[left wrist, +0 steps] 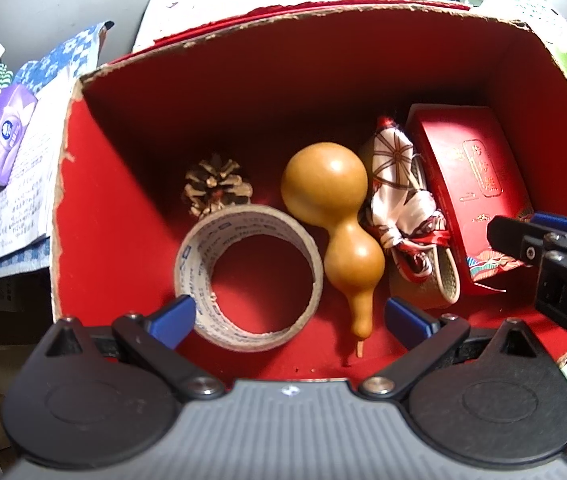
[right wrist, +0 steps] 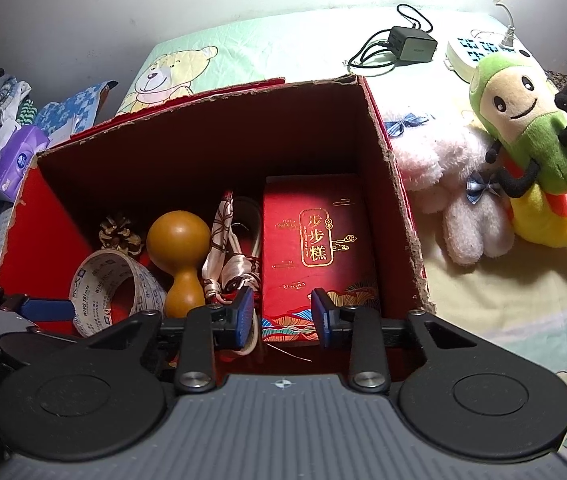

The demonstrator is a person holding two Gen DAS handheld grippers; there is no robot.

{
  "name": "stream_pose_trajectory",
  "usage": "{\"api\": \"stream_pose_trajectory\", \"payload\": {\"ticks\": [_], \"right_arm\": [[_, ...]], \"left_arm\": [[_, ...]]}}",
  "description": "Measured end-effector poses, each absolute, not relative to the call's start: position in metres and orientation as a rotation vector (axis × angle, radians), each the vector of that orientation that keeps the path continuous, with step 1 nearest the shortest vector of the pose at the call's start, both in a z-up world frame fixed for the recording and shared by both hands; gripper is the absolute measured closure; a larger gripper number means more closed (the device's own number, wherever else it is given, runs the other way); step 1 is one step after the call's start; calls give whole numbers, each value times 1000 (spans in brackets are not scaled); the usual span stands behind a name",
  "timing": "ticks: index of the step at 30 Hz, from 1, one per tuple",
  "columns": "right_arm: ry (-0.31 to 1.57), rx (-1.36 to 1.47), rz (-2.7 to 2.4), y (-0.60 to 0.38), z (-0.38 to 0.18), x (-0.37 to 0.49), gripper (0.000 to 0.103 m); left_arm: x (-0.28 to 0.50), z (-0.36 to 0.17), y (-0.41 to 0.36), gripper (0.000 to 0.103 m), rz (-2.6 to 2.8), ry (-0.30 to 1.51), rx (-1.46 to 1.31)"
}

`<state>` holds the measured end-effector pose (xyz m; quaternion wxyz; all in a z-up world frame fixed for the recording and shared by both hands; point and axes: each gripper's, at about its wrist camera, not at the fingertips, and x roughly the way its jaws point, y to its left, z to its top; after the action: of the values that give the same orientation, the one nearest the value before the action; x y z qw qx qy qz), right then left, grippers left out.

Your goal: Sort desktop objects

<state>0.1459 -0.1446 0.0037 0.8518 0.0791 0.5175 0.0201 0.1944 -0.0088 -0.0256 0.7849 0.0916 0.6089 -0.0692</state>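
You are working over the red cardboard box, its torn walls looking stiff but light; take it by a wall if it must shift. Inside, the red gift box is lying flat against the right wall, rigid and smooth-faced, so you are best pinching it across its narrow sides. Your right gripper is hanging just above its near end with jaws part-way apart and nothing pressed between them. The tape roll is standing near the front left, stiff and light, easy to hook through its rim. Your left gripper is spread wide above the tape roll and the neck of the gourd, pinching nothing. That gourd is looking hard, glossy and probably slippery and brittle, so its narrow waist is the place to grip. The patterned cloth bundle is soft and will squash. The pine cone is light and fragile. The woven thing under the bundle is mostly hidden, and the gift box's near end is being covered by your right tool
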Motion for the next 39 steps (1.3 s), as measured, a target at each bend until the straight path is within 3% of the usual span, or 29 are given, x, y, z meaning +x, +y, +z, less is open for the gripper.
{"api": "stream_pose_trajectory", "payload": {"ticks": [39], "right_arm": [[1070,202,47,-146,5,151,63]], "left_arm": [[208,-31,-20,2,-151,1286,216]]}}
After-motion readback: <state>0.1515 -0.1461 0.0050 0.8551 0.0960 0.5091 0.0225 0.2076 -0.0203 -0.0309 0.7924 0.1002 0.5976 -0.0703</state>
